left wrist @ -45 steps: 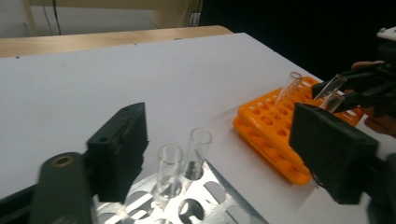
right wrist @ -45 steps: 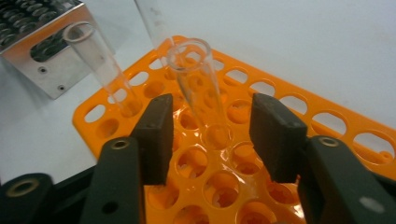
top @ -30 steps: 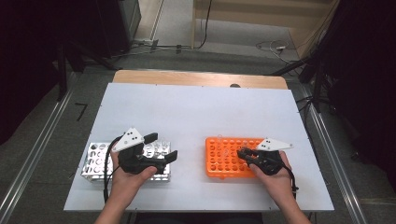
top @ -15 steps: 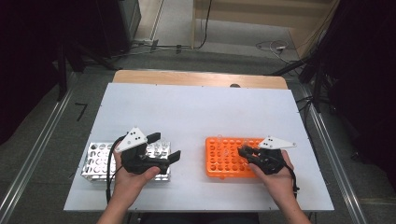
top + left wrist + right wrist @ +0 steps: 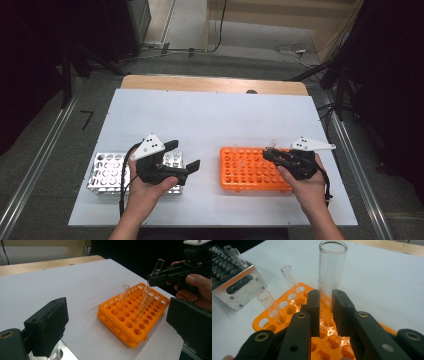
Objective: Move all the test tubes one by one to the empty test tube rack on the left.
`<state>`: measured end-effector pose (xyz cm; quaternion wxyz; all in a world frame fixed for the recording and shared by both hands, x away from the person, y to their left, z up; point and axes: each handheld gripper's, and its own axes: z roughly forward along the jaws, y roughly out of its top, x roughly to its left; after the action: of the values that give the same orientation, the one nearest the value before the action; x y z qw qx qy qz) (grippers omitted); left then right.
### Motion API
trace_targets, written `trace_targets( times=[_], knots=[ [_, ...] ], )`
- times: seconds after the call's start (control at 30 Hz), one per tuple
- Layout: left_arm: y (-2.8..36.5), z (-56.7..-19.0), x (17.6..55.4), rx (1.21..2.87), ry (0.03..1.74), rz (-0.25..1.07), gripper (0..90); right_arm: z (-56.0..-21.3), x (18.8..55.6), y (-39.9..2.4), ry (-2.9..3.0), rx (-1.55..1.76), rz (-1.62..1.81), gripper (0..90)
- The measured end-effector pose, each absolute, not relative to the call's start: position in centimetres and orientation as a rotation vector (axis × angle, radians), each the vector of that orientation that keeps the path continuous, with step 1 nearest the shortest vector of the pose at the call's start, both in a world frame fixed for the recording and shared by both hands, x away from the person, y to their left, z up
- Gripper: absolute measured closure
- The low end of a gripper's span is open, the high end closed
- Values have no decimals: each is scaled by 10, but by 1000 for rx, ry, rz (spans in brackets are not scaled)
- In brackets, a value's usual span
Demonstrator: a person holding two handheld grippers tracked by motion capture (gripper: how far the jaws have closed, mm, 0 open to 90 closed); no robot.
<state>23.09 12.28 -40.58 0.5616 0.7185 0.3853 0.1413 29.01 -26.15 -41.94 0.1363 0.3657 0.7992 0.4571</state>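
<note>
R gripper clamped on clear glass test tube, lower end just above orange plastic rack.
L gripper jaws wide apart, nothing btwn, over silver metal rack; 2 other tubes stand in orange rack.

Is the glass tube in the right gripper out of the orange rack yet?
Nearly out. The right gripper is shut on the tube; its lower end sits just at the orange rack's holes.

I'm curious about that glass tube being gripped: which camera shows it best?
The right gripper view: the test tube stands close up, pinched between the right gripper jaws over the orange rack. The left gripper view shows it farther off; the high view shows a faint sliver.
</note>
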Motion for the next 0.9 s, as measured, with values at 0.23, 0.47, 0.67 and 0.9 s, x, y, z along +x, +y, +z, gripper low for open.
trace_targets(
  times=[0.23,0.47,0.67,0.9],
  knots=[
    [113,-397,238,1688,877,331,22,-402,296,-258,2311,1021,1363,738],
    [104,-395,235,1685,832,329,0,-390,294,-254,2306,976,1394,738],
    [92,-397,231,1727,802,320,0,-392,291,-241,2355,915,1408,738],
    [78,-401,227,1760,776,288,0,-393,284,-225,2405,857,1436,738]
  ],
)
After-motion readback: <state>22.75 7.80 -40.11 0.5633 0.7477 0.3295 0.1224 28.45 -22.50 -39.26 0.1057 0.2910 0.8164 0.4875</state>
